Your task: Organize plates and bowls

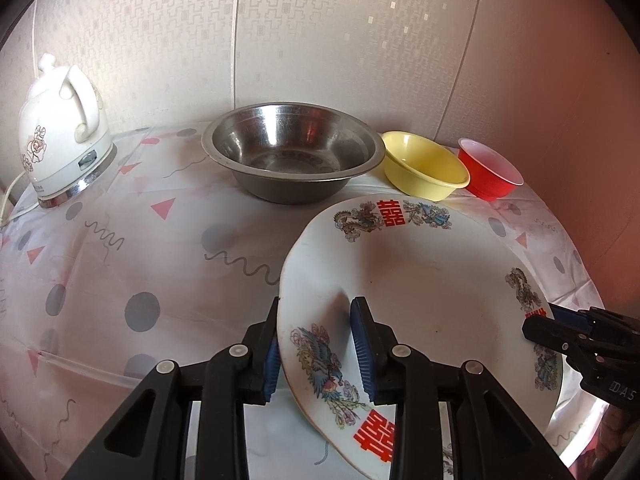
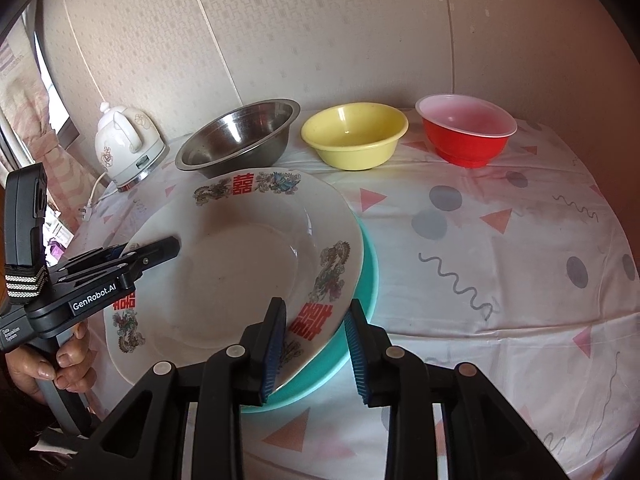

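A large white plate point(image 1: 420, 280) with red characters and dragon prints lies at the table's near side; it also shows in the right wrist view point(image 2: 240, 256), resting on a teal bowl point(image 2: 368, 276). My left gripper point(image 1: 316, 344) straddles the plate's left rim with its jaws apart. My right gripper point(image 2: 316, 344) straddles the plate's right rim and the teal bowl's edge, jaws apart. A steel bowl point(image 1: 292, 152), a yellow bowl point(image 1: 424, 168) and a red bowl point(image 1: 492, 172) stand in a row at the back.
A white electric kettle point(image 1: 60, 132) with a cord stands at the back left. The patterned tablecloth point(image 2: 500, 240) covers the table. Wallpapered walls close off the back and the right side.
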Available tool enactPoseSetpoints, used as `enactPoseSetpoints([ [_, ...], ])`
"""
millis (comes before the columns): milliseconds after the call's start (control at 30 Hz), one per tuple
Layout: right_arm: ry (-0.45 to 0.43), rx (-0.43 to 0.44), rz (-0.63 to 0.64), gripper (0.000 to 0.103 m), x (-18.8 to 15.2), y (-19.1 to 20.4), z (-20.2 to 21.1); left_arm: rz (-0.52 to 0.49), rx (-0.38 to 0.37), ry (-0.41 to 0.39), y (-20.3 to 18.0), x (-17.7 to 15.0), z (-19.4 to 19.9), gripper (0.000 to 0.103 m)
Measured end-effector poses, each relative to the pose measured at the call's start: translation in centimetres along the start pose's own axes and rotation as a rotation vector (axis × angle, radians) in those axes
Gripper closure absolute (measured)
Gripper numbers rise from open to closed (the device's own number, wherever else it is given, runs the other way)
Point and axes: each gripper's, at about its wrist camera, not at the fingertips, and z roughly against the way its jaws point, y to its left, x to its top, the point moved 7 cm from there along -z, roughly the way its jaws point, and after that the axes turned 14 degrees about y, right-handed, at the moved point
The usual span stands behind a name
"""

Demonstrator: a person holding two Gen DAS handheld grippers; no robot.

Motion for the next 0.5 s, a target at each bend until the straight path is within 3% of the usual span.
enactPoseSetpoints([
  [500,0.007,0.032,-0.039,0.072,-0.4,-0.1,0.3,0.052,-0.034,-0.045,1.7,-2.4,3.3,0.071],
])
